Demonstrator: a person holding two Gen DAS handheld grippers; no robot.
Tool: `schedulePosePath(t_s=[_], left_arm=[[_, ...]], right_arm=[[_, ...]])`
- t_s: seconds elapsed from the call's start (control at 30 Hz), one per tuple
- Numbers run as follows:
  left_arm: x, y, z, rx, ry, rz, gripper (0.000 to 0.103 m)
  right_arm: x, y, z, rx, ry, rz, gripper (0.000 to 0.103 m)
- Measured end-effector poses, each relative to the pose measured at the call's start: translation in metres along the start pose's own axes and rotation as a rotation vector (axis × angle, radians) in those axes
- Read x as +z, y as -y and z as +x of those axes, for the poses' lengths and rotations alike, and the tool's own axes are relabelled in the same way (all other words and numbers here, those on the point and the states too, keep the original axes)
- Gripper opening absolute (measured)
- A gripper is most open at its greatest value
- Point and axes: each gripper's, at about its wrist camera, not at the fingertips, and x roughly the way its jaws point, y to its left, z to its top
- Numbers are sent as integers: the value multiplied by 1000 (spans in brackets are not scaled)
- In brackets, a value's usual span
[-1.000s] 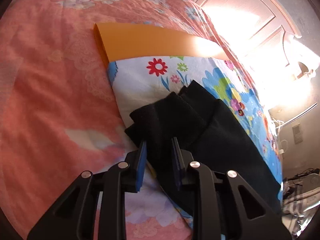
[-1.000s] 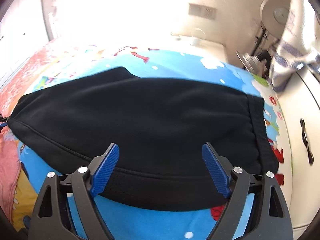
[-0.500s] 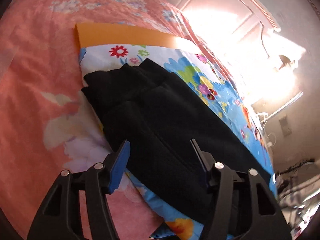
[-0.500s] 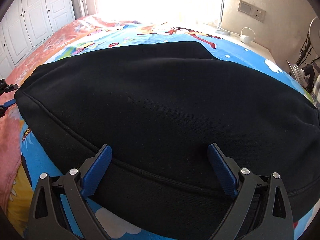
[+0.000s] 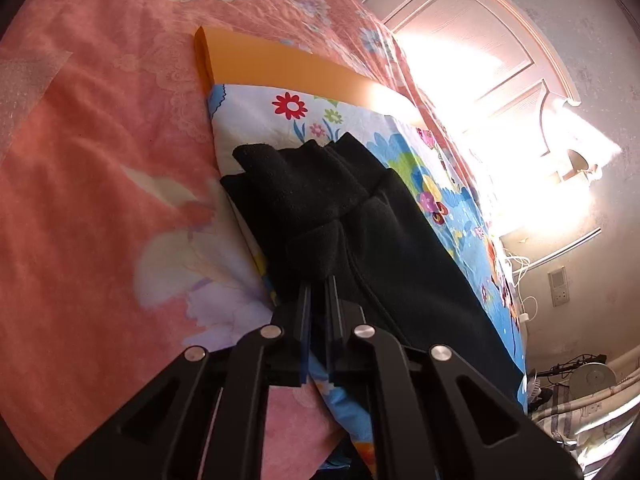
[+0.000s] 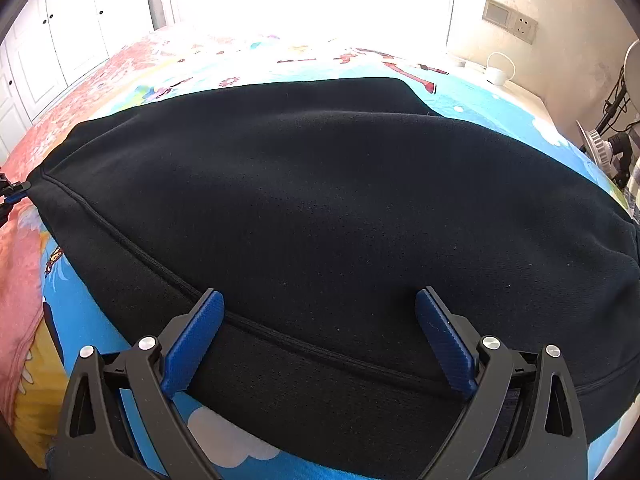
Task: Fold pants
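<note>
Black pants (image 5: 360,232) lie along a blue cartoon-print sheet (image 5: 452,200) on the bed, their leg ends bunched at the far end. My left gripper (image 5: 318,284) has its jaws closing, nearly together, pinching a raised fold of the black fabric at the near edge. In the right wrist view the pants (image 6: 320,200) fill the middle, with a seam running across. My right gripper (image 6: 320,312) stands wide open just over that seam near the front hem, nothing pinched. The left gripper's tip (image 6: 12,196) shows at the pants' far left corner.
An orange board (image 5: 280,64) lies under the sheet's far end on the pink floral bedspread (image 5: 100,160). White wardrobe doors (image 5: 480,40) stand beyond the bed. A wall socket (image 6: 508,20), a white charger (image 6: 498,74) and a fan (image 6: 600,148) are at the right.
My left gripper let go, opened wide, shifted along the pants' edge and closed on a fold of black fabric. My right gripper dropped close over the pants, still open.
</note>
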Motion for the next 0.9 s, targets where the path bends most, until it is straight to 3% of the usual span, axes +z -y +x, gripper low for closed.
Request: schedulePosePath(t_s=[0.03, 0.07, 0.13, 0.23, 0.43, 0.6, 0.67, 0.7, 0.9], left_arm=[[-1, 0, 2, 4, -24, -11, 22], [-6, -1, 1, -9, -44, -37, 26], [-21, 15, -2, -126, -101, -24, 27], [-49, 33, 6, -217, -197, -38, 27], [-78, 38, 37, -245, -319, -106, 27], [-86, 44, 49, -313, -342, -118, 27], [-89, 51, 55, -306, -352, -93, 24], [-91, 53, 57, -292, -352, -83, 4], [-98, 60, 32, -206, -308, -3, 4]], right_arm=[[0, -1, 0, -3, -2, -3, 93], [0, -1, -1, -1, -2, -5, 93], [0, 0, 0, 5, 0, 2, 93], [0, -1, 0, -2, 1, -2, 94], [0, 0, 1, 4, 6, -3, 95], [-1, 1, 1, 3, 9, -1, 96], [-2, 2, 0, 5, 7, -2, 96], [-1, 3, 0, 4, 4, -4, 96], [-2, 6, -3, -12, -8, 13, 96]])
